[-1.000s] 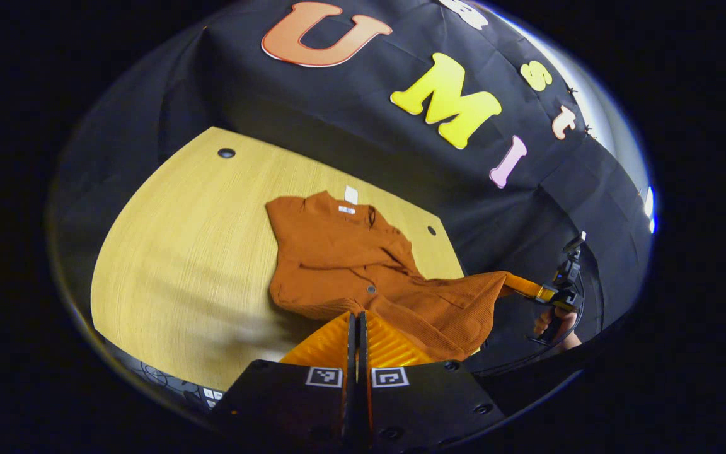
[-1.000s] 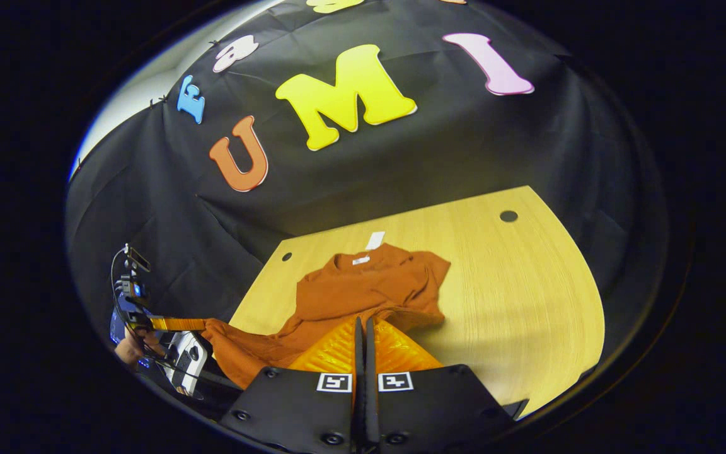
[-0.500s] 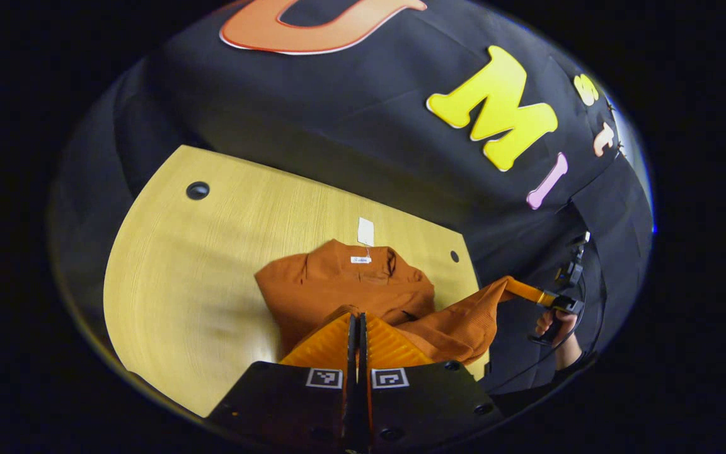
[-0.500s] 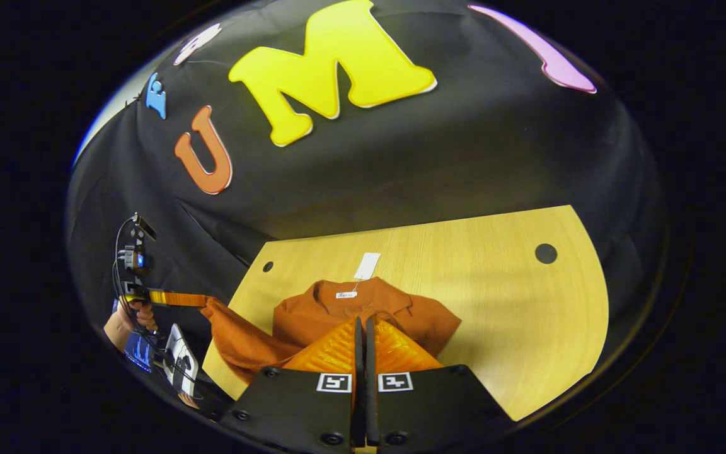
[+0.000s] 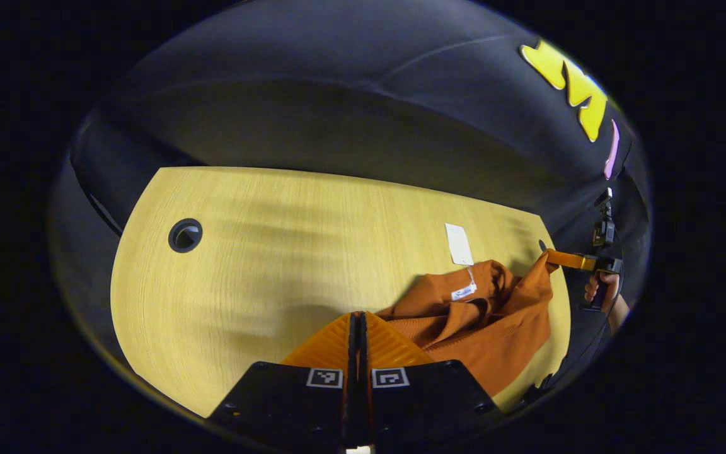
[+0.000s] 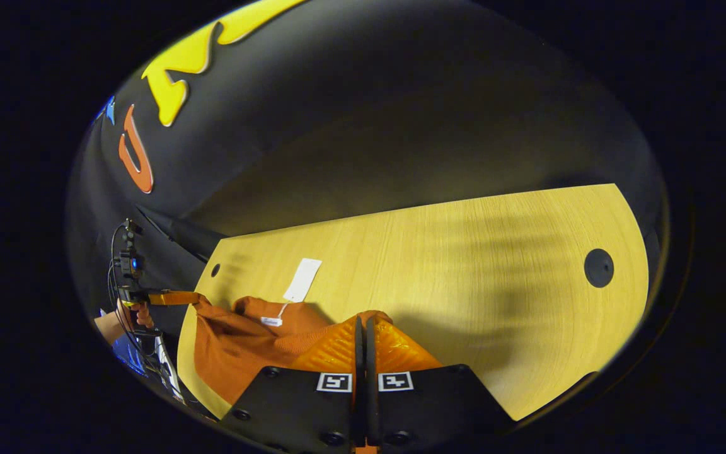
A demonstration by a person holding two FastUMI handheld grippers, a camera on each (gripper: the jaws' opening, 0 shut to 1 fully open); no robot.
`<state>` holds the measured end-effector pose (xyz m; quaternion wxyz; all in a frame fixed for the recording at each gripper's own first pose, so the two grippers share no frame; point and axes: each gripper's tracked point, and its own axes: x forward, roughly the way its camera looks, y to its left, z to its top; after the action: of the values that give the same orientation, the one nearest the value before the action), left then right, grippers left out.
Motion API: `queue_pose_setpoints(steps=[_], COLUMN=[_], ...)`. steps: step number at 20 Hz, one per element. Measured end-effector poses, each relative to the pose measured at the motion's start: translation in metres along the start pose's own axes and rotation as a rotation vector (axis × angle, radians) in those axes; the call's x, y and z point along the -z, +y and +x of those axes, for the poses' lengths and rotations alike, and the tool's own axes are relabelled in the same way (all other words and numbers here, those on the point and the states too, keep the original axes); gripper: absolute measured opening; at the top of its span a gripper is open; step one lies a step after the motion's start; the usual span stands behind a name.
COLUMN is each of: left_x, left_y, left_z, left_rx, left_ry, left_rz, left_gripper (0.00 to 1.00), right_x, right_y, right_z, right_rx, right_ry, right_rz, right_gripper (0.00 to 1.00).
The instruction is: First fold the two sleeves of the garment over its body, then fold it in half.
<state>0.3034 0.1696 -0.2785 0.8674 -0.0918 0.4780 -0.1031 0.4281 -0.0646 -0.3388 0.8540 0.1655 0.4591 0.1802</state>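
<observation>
The rust-orange garment (image 5: 495, 340) lies bunched on the wooden table (image 5: 262, 277), with its collar label and white hang tag (image 5: 459, 244) showing. My left gripper (image 5: 358, 315) is shut on one corner of its lower edge, lifted over the body. In the left gripper view my right gripper (image 5: 551, 255) pinches the other corner, with a hand (image 5: 597, 290) behind it. In the right gripper view the garment (image 6: 237, 350) hangs between my right gripper (image 6: 363, 319), shut on the cloth, and my left gripper (image 6: 194, 297) farther off. The sleeves are hidden under the raised cloth.
A round cable hole (image 5: 184, 234) marks the table's far left corner, and another hole (image 6: 599, 267) shows at the far right in the right gripper view. The black booth wall rises right behind the table's far edge. Bare wood (image 6: 464, 265) stretches beyond the garment.
Both grippers have carried the garment's lower edge forward over its body toward the collar. The cloth now covers most of the body, and both views look lower and closer to the table's far edge.
</observation>
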Motion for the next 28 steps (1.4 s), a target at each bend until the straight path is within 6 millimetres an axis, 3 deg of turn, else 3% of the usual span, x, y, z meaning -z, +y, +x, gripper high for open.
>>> queue_pose_setpoints(steps=[3,5,8,9,10,12,14,15,16,18,20,22,24,25,26,27,28], left_x=[0.005,0.005,-0.017,-0.022,-0.026,-0.032,-0.035,-0.041,-0.046,-0.054,-0.058,-0.063,-0.059,-0.057,-0.055,-0.055,-0.056], left_y=[0.016,0.014,0.028,0.032,0.034,0.037,0.042,0.044,0.044,0.041,0.033,0.006,-0.016,-0.025,-0.034,-0.041,-0.045], left_z=[0.027,0.036,0.032,0.027,0.022,0.006,-0.013,-0.017,-0.028,-0.053,-0.081,-0.122,-0.166,-0.188,-0.208,-0.236,-0.262], left_rx=[-0.039,-0.041,-0.093,-0.11,-0.12,-0.16,-0.198,-0.215,-0.235,-0.258,-0.287,-0.292,-0.28,-0.267,-0.262,-0.263,-0.273], left_ry=[0.024,0.02,-0.081,-0.112,-0.129,-0.17,-0.217,-0.241,-0.273,-0.331,-0.406,-0.488,-0.573,-0.618,-0.645,-0.683,-0.728], left_rz=[0.028,0.031,0.041,0.042,0.039,0.017,-0.033,-0.056,-0.074,-0.085,-0.053,-0.029,-0.042,-0.052,-0.057,-0.056,-0.035], left_gripper=[0.03,0.06,0.15,0.23,0.33,0.96,0.96,0.99,0.98,0.99,0.99,0.99,0.99,0.98,0.99,0.98,0.98], right_x=[-0.001,0.005,0.003,-0.001,-0.005,-0.015,-0.024,-0.028,-0.027,-0.025,-0.022,-0.016,-0.008,-0.004,0.001,0.006,0.013], right_y=[-0.027,-0.018,-0.016,-0.019,-0.026,-0.035,-0.041,-0.041,-0.039,-0.025,0.001,0.03,0.066,0.084,0.105,0.124,0.142], right_z=[0.013,0.012,0.013,0.009,0.007,-0.001,-0.019,-0.026,-0.034,-0.061,-0.093,-0.133,-0.176,-0.198,-0.22,-0.245,-0.27], right_rx=[0.026,0.046,0.067,0.074,0.098,0.145,0.188,0.202,0.216,0.233,0.239,0.235,0.23,0.23,0.225,0.221,0.224], right_ry=[0.014,0.026,0.009,-0.005,-0.033,-0.094,-0.139,-0.16,-0.18,-0.224,-0.281,-0.339,-0.406,-0.445,-0.489,-0.533,-0.579], right_rz=[0.054,0.044,0.019,0.018,0.008,0.006,0.022,0.018,0.008,-0.022,-0.046,-0.068,-0.092,-0.108,-0.125,-0.146,-0.17], right_gripper=[0.01,0.0,0.1,0.14,0.33,0.56,0.84,0.83,0.97,0.98,0.98,0.94,0.98,0.94,0.98,0.94,0.98])
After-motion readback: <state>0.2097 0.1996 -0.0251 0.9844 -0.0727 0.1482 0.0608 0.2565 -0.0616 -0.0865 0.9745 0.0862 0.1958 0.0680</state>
